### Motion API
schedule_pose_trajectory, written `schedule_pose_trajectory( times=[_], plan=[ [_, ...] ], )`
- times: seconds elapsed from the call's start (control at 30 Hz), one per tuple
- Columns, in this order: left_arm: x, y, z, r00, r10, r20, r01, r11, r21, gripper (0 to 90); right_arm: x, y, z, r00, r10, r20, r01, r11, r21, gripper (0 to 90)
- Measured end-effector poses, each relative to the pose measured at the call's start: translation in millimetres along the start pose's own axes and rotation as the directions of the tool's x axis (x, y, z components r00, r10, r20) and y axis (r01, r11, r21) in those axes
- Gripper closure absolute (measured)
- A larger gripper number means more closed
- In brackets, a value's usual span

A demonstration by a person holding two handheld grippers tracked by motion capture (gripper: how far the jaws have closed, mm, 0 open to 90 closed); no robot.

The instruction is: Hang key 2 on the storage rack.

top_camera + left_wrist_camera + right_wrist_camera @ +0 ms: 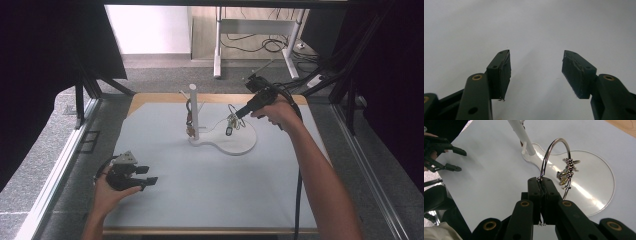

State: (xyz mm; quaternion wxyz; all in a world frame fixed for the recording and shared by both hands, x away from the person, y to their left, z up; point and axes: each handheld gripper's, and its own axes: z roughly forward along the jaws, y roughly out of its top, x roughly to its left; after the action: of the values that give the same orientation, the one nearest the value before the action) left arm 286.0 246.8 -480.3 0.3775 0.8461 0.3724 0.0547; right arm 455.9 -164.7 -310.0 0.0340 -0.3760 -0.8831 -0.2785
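A white stand (194, 112) with a post and side pegs rises from a white rounded base (240, 142) at the middle of the mat; another piece of jewellery (190, 122) hangs from a peg. My right gripper (541, 180) is shut on a silver ring bracelet (554, 152) with metal charms (567, 171), held above the base (599, 182) next to the post (522, 137). From above, the right gripper (239, 114) and the bracelet (232, 122) sit right of the post. My left gripper (150, 176) rests open near the mat's front left, its jaws (536, 72) holding nothing.
A pale blue mat (210, 185) covers the wooden table. Metal frame rails (60, 160) run along both sides. A white desk frame (220, 45) with cables stands on the floor beyond the table.
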Motion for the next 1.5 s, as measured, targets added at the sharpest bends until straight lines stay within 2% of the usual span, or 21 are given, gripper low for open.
schedule_pose_trajectory(
  times=[0.57, 0.93, 1.23, 1.5],
  plan=[
    [-0.8, 0.2, -0.7, 1.0, 0.003, 0.002, -0.003, 1.0, -0.002, 40.5, -2.0, 22.8, 6.6, 1.0, 0.0, 0.009, 0.0, 0.9999, -0.014, 87.2],
    [-1.1, 0.6, -2.8, 1.0, -0.001, 0.005, 0.001, 0.9999, -0.011, 40.6, 3.3, 38.4, 6.9, 0.9998, -0.014, 0.017, 0.014, 0.9998, -0.016, 87.2],
    [-2.4, 1.1, -4.1, 1.0, 0.008, 0.002, -0.008, 0.9998, -0.021, 40.8, 1.9, 46.2, 15.8, 0.9999, -0.014, 0.004, 0.014, 0.9998, -0.012, 87.2],
    [-2.2, 1.1, -3.7, 0.9999, 0.012, 0.001, -0.012, 0.9998, -0.016, 40.9, 0.6, 54.3, 22.6, 0.9998, -0.013, 0.016, 0.013, 0.9999, -0.002, 87.2]
  ],
)
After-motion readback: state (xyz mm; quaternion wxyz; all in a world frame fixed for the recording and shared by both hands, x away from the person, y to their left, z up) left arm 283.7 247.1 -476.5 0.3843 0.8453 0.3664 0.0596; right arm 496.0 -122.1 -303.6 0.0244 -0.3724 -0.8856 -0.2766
